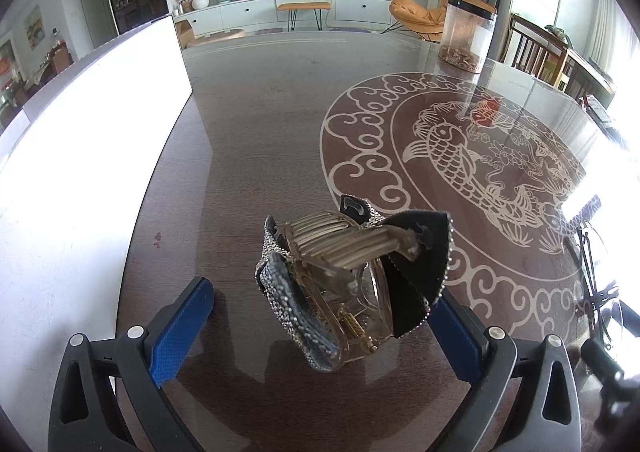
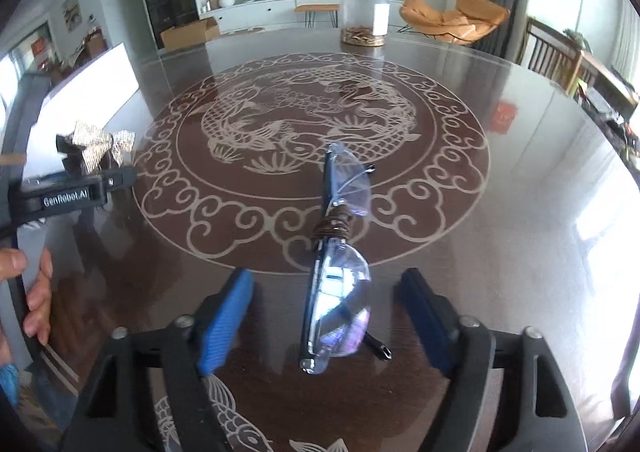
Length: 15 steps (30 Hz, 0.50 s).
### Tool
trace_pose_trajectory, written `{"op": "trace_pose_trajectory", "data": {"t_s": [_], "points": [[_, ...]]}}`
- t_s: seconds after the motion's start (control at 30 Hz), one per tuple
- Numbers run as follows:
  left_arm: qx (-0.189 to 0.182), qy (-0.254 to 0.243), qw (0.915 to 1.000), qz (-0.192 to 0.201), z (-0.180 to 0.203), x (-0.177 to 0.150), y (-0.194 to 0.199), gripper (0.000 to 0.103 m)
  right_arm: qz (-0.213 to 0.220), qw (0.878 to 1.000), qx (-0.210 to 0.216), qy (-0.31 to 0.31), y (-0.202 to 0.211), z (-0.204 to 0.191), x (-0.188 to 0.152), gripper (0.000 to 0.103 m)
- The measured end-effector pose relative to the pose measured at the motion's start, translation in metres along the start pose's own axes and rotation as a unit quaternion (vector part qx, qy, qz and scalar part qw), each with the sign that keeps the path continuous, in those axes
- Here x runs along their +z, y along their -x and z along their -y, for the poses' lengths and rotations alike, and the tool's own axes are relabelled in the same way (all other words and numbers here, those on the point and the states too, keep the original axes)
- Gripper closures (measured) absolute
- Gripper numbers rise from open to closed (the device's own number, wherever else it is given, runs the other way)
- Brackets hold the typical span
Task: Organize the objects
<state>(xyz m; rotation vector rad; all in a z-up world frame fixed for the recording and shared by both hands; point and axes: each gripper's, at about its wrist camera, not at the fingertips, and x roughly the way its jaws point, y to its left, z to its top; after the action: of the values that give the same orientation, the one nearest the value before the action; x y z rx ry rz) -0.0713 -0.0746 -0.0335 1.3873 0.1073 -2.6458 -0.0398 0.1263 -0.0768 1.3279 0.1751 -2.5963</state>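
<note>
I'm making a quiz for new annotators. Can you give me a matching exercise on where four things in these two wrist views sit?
Things:
1. hair clip
2. glasses
3. jar
4. white box

Places:
A. far side of the table
B. between the open right gripper fingers
C. left edge of the table
D. between the open left gripper fingers

Pairs: 1-D, 2-B, 3-A, 4-C
</note>
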Motion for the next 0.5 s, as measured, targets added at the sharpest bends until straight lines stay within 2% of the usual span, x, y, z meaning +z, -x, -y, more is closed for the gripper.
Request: {"op": "trace_pose_trajectory", "data": {"t_s": [0.03,0.23,0.5], "points": [[0.0,0.0,1.0,0.0,-0.0003,-0.0001,0.0002,0.0,0.0,1.0,0.0,0.004,-0.0018,-0.0013,0.0002,0.011],[0.0,0.0,1.0,0.0,-0.0003,-0.0003,0.0002,0.0,-0.005,1.0,0.005,0.006,-0.0087,-0.004,0.0014,0.0],[0.0,0.0,1.0,0.0,0.0,-0.0005,0.0,0.0,-0.006,1.0,0.005,0.008,-0.0099,-0.0065,0.0029,0.0]]}}
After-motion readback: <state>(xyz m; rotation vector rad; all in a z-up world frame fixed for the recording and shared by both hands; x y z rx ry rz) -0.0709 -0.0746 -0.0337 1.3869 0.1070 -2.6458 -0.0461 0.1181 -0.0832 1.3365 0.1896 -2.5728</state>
